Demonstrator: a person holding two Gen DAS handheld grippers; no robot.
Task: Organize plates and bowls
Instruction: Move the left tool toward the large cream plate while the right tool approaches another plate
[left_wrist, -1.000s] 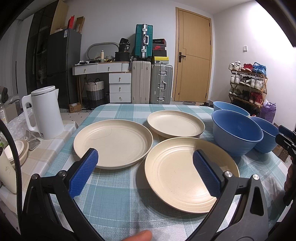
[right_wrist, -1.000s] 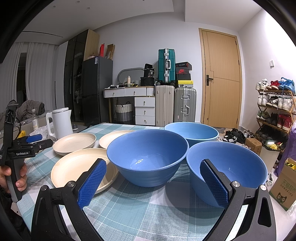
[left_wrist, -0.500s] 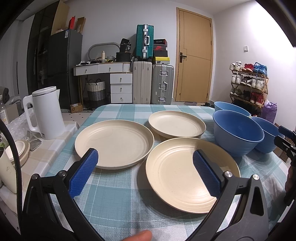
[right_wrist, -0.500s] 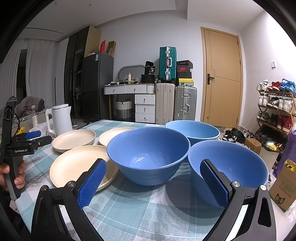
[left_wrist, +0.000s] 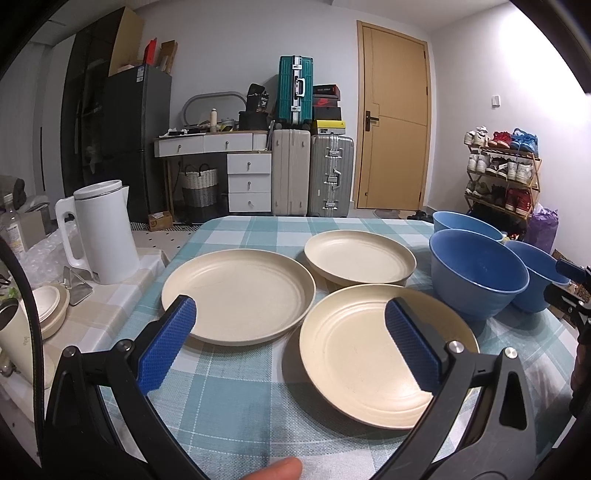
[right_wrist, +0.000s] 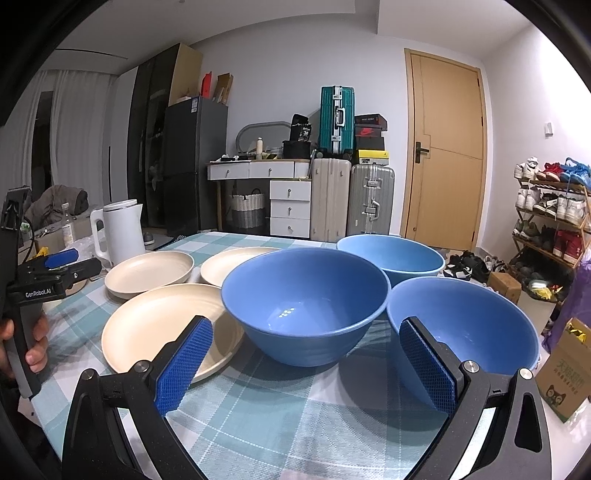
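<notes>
Three cream plates lie on the checked tablecloth: a left plate (left_wrist: 238, 295), a far plate (left_wrist: 360, 256) and a near plate (left_wrist: 369, 354). Three blue bowls stand to their right: a middle bowl (right_wrist: 304, 301), a far bowl (right_wrist: 391, 254) and a near right bowl (right_wrist: 463, 325). My left gripper (left_wrist: 291, 343) is open above the table's front edge, facing the plates and holding nothing. My right gripper (right_wrist: 306, 363) is open and empty in front of the middle bowl, with its right fingertip before the near right bowl.
A white kettle (left_wrist: 99, 230) stands on a side surface left of the table (left_wrist: 229, 402). A small lidded dish (left_wrist: 50, 308) sits near it. A cardboard box (right_wrist: 565, 373) is at the table's right edge. Suitcases, drawers and a shoe rack line the far wall.
Both grippers have drifted slightly; the plates and bowls sit a little lower and farther in each view. Nothing on the table has moved and both grippers stay open.
</notes>
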